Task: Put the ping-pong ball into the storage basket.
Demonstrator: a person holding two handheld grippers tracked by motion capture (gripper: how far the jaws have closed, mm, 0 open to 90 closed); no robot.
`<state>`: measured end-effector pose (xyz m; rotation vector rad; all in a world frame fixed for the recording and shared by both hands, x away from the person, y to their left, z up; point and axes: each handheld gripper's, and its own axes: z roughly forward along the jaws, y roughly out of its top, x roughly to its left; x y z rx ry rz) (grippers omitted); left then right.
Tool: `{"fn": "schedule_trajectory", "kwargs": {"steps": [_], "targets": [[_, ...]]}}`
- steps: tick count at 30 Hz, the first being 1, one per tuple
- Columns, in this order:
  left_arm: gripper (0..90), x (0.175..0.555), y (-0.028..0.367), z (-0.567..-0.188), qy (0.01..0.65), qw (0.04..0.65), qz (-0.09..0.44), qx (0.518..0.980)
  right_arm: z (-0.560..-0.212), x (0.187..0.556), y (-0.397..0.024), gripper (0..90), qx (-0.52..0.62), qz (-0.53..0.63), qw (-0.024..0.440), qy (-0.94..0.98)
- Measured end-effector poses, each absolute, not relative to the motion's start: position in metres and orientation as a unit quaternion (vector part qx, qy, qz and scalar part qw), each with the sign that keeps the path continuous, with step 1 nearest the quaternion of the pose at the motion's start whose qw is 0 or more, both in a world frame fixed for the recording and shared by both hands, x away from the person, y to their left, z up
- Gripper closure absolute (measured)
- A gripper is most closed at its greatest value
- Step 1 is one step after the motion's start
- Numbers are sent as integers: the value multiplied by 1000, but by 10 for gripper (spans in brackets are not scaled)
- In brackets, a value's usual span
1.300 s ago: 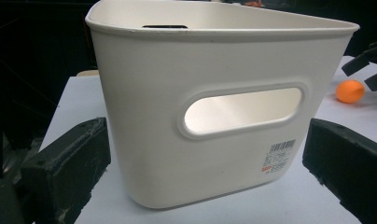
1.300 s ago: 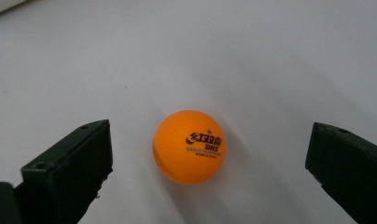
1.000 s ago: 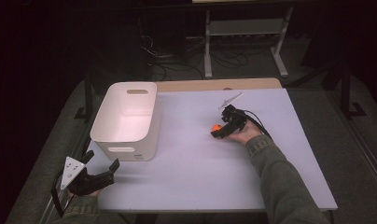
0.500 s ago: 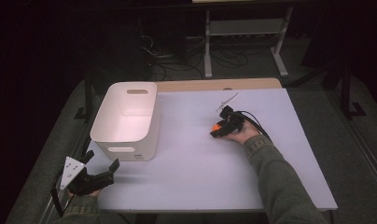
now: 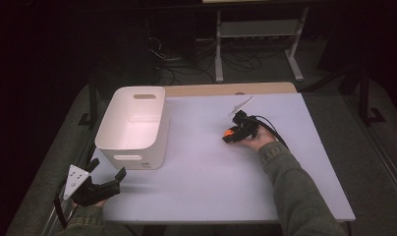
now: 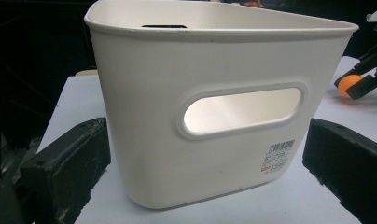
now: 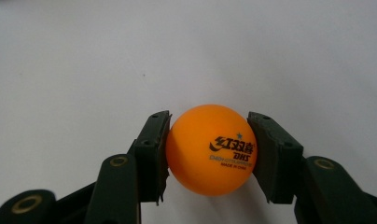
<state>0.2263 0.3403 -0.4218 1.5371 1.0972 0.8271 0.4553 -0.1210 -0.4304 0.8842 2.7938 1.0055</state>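
White-topped bench (image 5: 206, 177) with a bare wooden strip along its far edge, a white plastic bin (image 5: 132, 127) standing on its left part, an orange ball (image 5: 228, 132) right of centre, well apart from the bin

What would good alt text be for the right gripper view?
An orange ping-pong ball with black printed lettering is clamped between the right gripper's two black fingers, one pressing each side. Behind it lies a plain white table.
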Motion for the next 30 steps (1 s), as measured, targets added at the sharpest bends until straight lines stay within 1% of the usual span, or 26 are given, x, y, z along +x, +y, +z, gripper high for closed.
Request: {"fn": "schedule_trajectory", "kwargs": {"steps": [18, 30], "targets": [[3, 227, 340, -422, 456, 513, 345, 641, -395, 444, -128, 499, 276, 340, 24, 899], [2, 227, 340, -421, 457, 513, 345, 639, -367, 435, -119, 498, 253, 339, 28, 906]]}}
